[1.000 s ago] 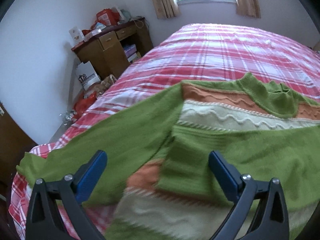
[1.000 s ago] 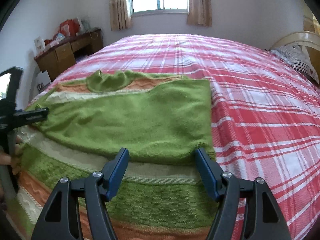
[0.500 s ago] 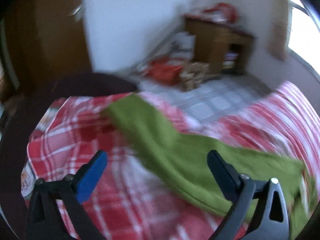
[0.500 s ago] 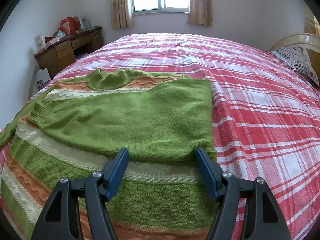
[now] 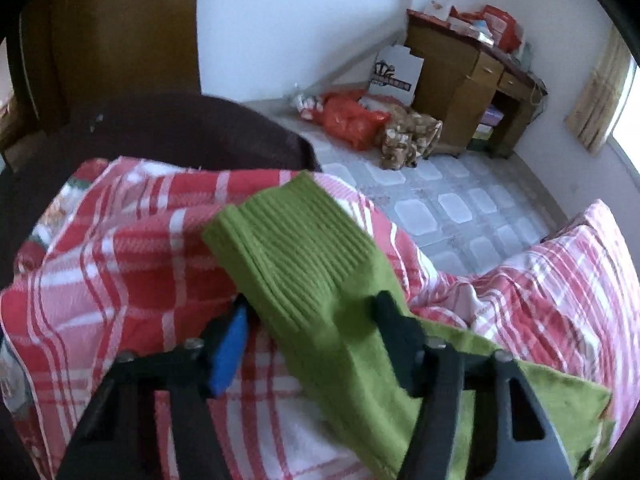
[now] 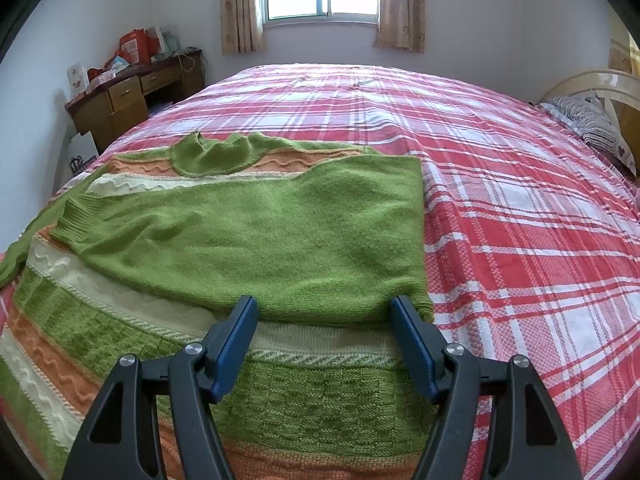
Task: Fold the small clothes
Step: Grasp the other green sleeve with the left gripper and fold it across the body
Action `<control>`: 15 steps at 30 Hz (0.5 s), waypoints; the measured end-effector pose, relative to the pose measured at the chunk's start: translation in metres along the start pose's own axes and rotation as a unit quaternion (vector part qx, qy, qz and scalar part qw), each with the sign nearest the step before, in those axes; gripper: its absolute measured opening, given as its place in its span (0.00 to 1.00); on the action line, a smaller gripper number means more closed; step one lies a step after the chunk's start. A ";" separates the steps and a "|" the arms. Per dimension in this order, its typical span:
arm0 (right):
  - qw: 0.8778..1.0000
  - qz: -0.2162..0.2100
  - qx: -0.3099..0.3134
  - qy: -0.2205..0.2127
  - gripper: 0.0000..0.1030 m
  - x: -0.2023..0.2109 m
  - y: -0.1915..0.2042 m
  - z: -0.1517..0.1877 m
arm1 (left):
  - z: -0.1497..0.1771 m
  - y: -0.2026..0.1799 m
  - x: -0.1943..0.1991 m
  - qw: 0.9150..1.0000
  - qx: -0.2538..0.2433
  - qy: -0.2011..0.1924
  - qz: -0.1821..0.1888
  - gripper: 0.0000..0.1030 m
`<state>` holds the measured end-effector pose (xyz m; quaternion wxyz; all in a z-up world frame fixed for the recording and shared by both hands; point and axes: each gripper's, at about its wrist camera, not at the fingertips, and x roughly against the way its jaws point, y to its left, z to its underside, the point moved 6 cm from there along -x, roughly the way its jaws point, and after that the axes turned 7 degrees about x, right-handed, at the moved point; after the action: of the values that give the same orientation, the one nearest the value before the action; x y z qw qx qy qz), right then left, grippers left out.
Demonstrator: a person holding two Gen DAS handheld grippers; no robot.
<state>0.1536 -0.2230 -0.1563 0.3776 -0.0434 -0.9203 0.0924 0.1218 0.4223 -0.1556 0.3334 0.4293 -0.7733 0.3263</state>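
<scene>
A green knit sweater [image 6: 256,232] with orange and cream stripes lies flat on the red plaid bedspread [image 6: 500,200]. One sleeve is folded across its body. The other sleeve [image 5: 292,240], plain green with a ribbed cuff, stretches towards the bed's corner in the left wrist view. My left gripper [image 5: 312,328] straddles that sleeve just behind the cuff. Its jaws are closing with the sleeve between them, and the blue pad [image 5: 230,344] sits at the sleeve's edge. My right gripper [image 6: 324,320] hovers open over the sweater's lower part, with nothing held.
A dark rounded footboard [image 5: 160,128] borders the bed corner. Beyond it are a tiled floor with a red bag [image 5: 348,120], a wooden desk [image 5: 468,92] and a brown door [image 5: 120,28]. A striped pillow [image 6: 592,124] lies at the far right of the bed.
The left gripper swung away from the sweater's body to the outstretched sleeve at the bed corner, and its jaws narrowed around it. It left the right view's edge. The right gripper stayed still.
</scene>
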 end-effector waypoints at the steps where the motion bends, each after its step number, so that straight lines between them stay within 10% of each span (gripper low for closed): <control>1: 1.000 -0.001 -0.001 0.000 0.68 0.000 0.000 0.000 | -0.001 -0.002 -0.001 1.000 -0.004 -0.001 0.008 0.32; 2: 1.000 -0.001 -0.001 0.000 0.68 0.000 0.000 0.000 | -0.001 -0.005 -0.002 1.000 -0.007 0.000 0.016 0.15; 10: 1.000 -0.001 -0.001 -0.001 0.68 0.000 -0.001 0.000 | -0.002 -0.032 0.030 0.996 -0.048 -0.053 0.054 0.08; 15: 1.000 -0.001 -0.001 -0.001 0.68 0.000 -0.001 0.000 | 0.024 -0.089 0.105 0.972 -0.142 -0.133 0.131 0.08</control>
<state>0.1531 -0.2238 -0.1560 0.3771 -0.0424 -0.9207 0.0912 0.1518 0.3193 -0.0665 0.2398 0.3120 -0.8986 0.1939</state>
